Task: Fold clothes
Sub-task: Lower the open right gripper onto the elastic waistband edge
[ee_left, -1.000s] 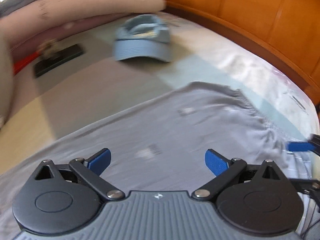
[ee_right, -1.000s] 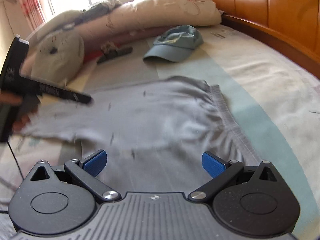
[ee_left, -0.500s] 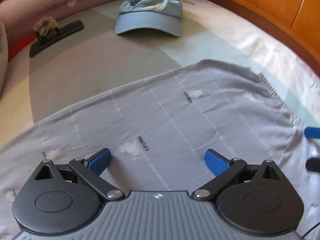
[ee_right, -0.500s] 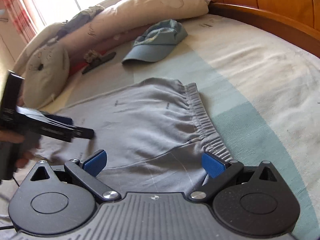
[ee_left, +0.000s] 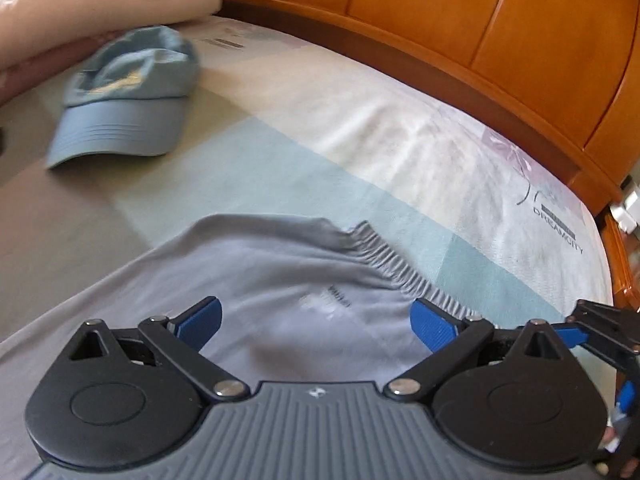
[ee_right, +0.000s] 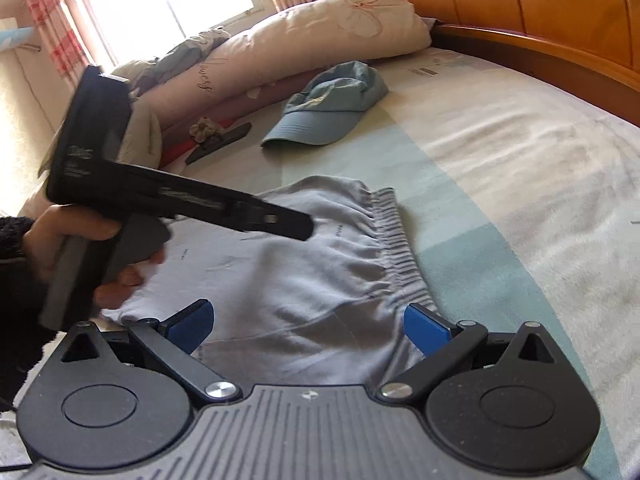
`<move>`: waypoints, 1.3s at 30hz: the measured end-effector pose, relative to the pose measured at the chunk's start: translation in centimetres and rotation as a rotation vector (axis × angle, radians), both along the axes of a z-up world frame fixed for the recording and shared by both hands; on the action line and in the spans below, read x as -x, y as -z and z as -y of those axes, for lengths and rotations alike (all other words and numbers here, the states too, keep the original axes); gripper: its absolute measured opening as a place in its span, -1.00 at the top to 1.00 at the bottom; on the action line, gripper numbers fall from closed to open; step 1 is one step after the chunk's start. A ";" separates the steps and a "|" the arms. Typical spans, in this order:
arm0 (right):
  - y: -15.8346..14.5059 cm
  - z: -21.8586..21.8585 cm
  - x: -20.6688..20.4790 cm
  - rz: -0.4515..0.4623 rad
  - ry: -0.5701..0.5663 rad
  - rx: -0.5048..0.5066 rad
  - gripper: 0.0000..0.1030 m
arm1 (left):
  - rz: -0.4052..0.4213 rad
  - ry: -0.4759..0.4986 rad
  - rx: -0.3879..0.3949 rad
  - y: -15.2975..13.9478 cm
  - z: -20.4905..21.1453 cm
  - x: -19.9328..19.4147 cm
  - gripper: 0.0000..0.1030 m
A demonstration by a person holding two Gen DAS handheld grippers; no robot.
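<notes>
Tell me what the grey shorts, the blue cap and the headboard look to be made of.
Grey shorts: thin, soft woven or knit fabric, matte; it wrinkles finely and gathers at an elastic waistband.
Blue cap: cotton-like cloth, matte, with rows of stitching on a stiffer brim and a slumped crown.
Headboard: wood or wood veneer in panels, orange-brown, glossy; it reflects light, probably lacquered.
</notes>
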State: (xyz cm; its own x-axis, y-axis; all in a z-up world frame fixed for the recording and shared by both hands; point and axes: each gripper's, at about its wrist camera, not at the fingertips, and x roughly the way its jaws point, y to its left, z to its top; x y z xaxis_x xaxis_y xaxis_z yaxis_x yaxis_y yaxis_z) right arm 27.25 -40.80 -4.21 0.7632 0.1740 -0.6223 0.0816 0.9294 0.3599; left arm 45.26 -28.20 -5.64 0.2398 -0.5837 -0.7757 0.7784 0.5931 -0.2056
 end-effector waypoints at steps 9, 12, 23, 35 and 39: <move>0.2 2.1 0.6 -0.013 0.083 -0.023 -1.00 | 0.027 -0.070 -0.016 0.5 0.8 -1.5 -0.94; 0.4 2.2 0.8 -0.006 0.099 -0.047 -1.00 | -0.001 -0.003 0.048 -0.4 0.7 -1.0 -0.94; 0.7 2.8 0.5 -0.025 0.090 -0.074 -1.00 | 0.043 -0.107 -0.051 1.0 2.7 -2.9 -0.95; 0.5 8.3 -6.9 -0.042 -0.151 -0.260 -1.00 | 0.023 -0.193 -0.030 -2.3 -4.8 0.6 -0.95; 2.2 9.2 -10.3 -0.094 -0.211 -0.368 -1.00 | 0.006 -0.229 -0.018 -2.9 -6.9 1.9 -0.95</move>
State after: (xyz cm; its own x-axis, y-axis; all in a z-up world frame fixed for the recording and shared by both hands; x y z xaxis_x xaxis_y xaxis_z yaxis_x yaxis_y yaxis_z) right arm 37.55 -50.03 -6.39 0.6306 0.5428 -0.5546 -0.0481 0.7406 0.6702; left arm 43.38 -21.27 -2.77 0.3693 -0.4994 -0.7837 0.6242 0.7581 -0.1889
